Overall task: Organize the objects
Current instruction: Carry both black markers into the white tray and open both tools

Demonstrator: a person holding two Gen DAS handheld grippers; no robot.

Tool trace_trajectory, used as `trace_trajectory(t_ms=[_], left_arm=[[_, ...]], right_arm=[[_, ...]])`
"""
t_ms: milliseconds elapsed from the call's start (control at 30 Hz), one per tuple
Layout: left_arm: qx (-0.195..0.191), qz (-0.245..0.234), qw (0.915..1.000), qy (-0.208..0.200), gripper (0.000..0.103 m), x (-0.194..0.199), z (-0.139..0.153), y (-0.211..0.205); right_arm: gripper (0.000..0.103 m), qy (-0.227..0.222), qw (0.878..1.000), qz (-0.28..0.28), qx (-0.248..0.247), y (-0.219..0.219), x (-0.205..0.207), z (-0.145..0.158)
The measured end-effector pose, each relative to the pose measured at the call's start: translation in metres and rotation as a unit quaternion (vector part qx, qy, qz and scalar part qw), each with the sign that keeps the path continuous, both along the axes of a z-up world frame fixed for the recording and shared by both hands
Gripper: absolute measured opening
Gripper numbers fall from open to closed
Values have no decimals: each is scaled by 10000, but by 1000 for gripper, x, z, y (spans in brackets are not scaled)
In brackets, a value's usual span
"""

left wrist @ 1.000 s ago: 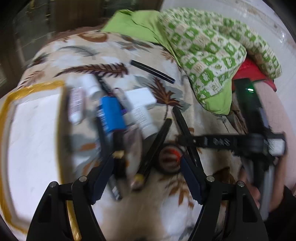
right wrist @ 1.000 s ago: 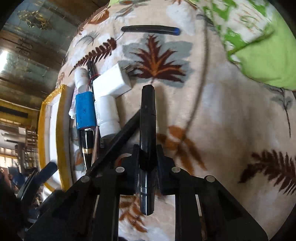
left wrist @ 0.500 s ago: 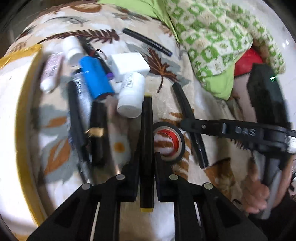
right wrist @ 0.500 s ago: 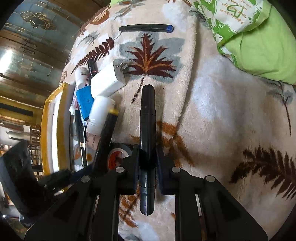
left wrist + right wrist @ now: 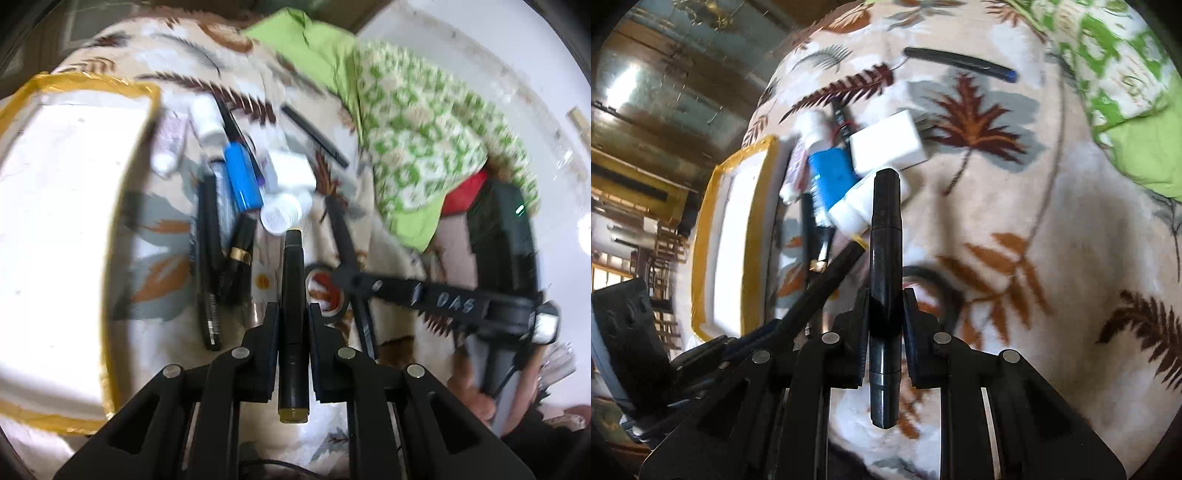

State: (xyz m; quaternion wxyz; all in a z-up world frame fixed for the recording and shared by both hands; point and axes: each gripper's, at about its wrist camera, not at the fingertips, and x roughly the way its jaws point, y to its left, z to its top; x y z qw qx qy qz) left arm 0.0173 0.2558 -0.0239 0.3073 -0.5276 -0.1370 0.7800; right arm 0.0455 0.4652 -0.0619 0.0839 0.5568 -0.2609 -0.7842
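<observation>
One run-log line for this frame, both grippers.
left gripper: shut on black yellow-capped marker | right gripper: shut on glossy black pen | white gold-edged tray: empty

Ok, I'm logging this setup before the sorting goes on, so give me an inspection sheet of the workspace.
Surface: leaf-print blanket on a bed.
Job's things: white tray with gold rim; black marker with yellow ends; glossy black pen; blue cylinder, white charger, white bottles, roll of black tape.
Clutter: green patterned cloth, red cloth beneath it.
Grippers: left hand-held gripper just closed, shut on the marker; right hand-held gripper shut on the pen.
Cables: thin red wire by the charger.
Surroundings: wooden furniture, blurred.
</observation>
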Motion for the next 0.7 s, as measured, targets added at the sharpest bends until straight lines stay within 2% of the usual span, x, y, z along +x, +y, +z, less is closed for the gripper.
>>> trace_trajectory(t_ms=[100,267,333,400,500,600,700], left_arm=[[318,277,9991,85,13,5,13,-29],[506,1022,9930,298,13,8,26,-91],[396,1338,9897,328,13,2,26,-118],[84,1619,9862,331,13,-8,22,-142],[-182,1836,9827,148,13,-24,4,-164],[-393,1916,9807,-79,13,-36,-17,-170],[-587,1863,9801,-353,13,-41,-39,-170]], right_arm=[[16,103,9998,171,4,-21,4,7],[16,68,9984,511,-235,-62,-4,13],[16,124,9968,723,-307,-85,-14,19],[16,195,9945,965,-352,-116,-26,25],[16,267,9908,1278,-344,-159,-42,27],[16,73,9901,1390,-182,-196,-61,11],[16,-111,9901,1399,86,-215,-72,-5]])
